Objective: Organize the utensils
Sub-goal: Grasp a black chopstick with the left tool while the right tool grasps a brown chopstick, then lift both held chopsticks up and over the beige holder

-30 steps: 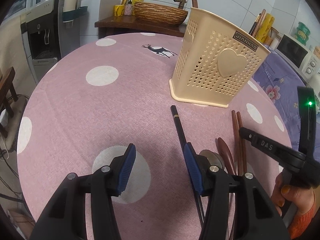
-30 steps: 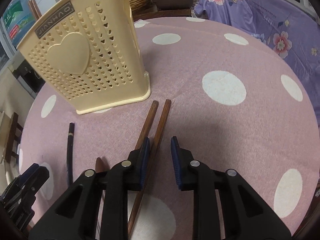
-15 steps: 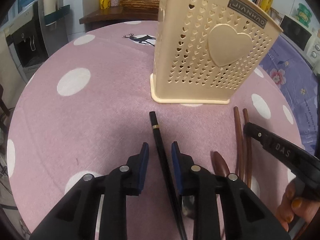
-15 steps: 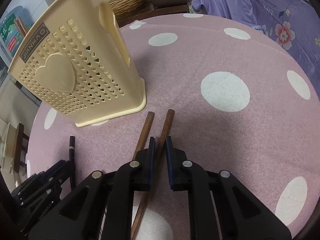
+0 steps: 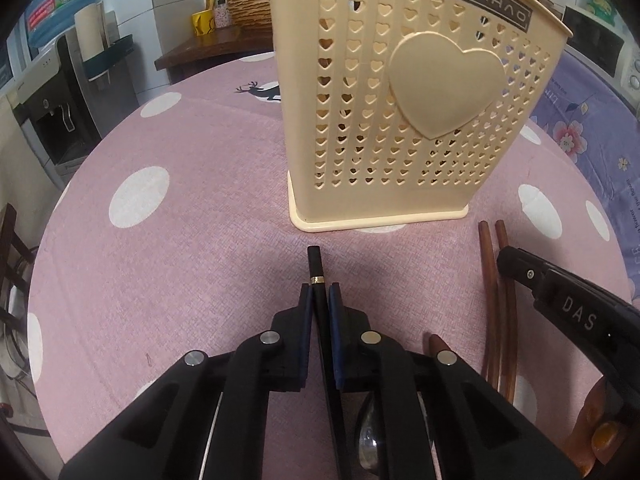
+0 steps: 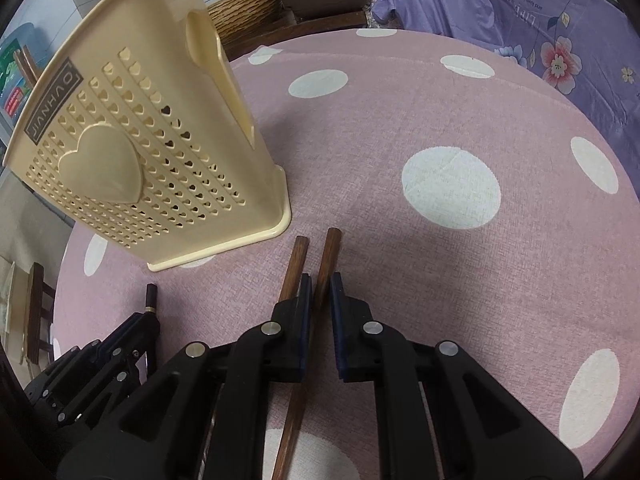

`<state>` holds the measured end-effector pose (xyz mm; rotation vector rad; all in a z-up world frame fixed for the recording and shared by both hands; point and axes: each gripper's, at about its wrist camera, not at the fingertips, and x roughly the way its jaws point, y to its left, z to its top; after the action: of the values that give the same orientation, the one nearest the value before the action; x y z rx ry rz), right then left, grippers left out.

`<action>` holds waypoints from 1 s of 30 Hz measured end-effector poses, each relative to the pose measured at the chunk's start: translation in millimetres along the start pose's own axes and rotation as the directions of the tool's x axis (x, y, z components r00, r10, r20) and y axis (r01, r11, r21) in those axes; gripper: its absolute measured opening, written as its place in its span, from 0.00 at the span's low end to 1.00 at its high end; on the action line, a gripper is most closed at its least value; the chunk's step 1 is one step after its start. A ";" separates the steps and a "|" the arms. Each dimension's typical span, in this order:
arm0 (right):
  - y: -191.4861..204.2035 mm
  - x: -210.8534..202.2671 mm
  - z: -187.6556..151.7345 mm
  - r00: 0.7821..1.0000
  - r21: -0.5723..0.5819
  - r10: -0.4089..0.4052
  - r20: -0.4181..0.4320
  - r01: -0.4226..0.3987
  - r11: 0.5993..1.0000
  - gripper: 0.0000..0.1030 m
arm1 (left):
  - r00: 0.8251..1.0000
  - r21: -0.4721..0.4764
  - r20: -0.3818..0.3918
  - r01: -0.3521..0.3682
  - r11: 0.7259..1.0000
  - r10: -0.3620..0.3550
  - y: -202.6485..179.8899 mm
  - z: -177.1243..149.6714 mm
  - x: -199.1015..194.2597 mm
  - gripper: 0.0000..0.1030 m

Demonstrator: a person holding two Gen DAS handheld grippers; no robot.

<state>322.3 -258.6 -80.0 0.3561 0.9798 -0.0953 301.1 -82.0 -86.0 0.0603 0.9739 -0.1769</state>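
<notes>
A cream perforated utensil holder (image 5: 404,120) with a heart stands upright on the pink dotted tablecloth (image 5: 160,260); it also shows in the right wrist view (image 6: 132,160). My left gripper (image 5: 319,292) is shut on a black chopstick (image 5: 316,268) that points at the holder's base. My right gripper (image 6: 320,284) is shut on one brown wooden chopstick (image 6: 330,248); the second brown chopstick (image 6: 296,256) lies just left of its left finger. A metal spoon (image 5: 368,436) and a brown utensil (image 5: 438,346) lie under the left gripper.
The right gripper (image 5: 568,308) and the hand holding it show at the right of the left wrist view, over the brown chopsticks (image 5: 500,300). A purple floral cloth (image 6: 540,32) lies beyond the table's right edge. A wicker basket (image 5: 250,6) sits on a shelf behind.
Both grippers have closed: the left on the black chopstick, the right on a brown chopstick. Both have moved forward, closer to the holder.
</notes>
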 end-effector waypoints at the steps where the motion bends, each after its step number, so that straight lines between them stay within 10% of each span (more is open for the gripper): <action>1: -1.5 0.0 0.5 1.000 0.010 0.007 0.000 -0.007 1.000 0.10 | 1.000 -0.007 0.000 0.006 1.000 -0.006 -0.3 -0.6 -0.9 0.09; 18: -19.0 -36.0 2.5 0.964 0.110 0.246 0.096 -0.256 0.960 0.08 | 0.982 -0.132 0.143 0.144 0.981 -0.124 28.6 4.9 -51.6 0.08; 30: -5.7 -138.8 0.6 0.832 -0.108 0.512 0.215 -0.500 0.859 0.08 | 0.898 -0.123 0.406 0.238 0.964 -0.170 55.6 4.4 -146.0 0.08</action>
<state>244.0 -275.3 33.6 0.5388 0.6223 0.3652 234.3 -10.1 35.6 -0.2300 0.5877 -0.2873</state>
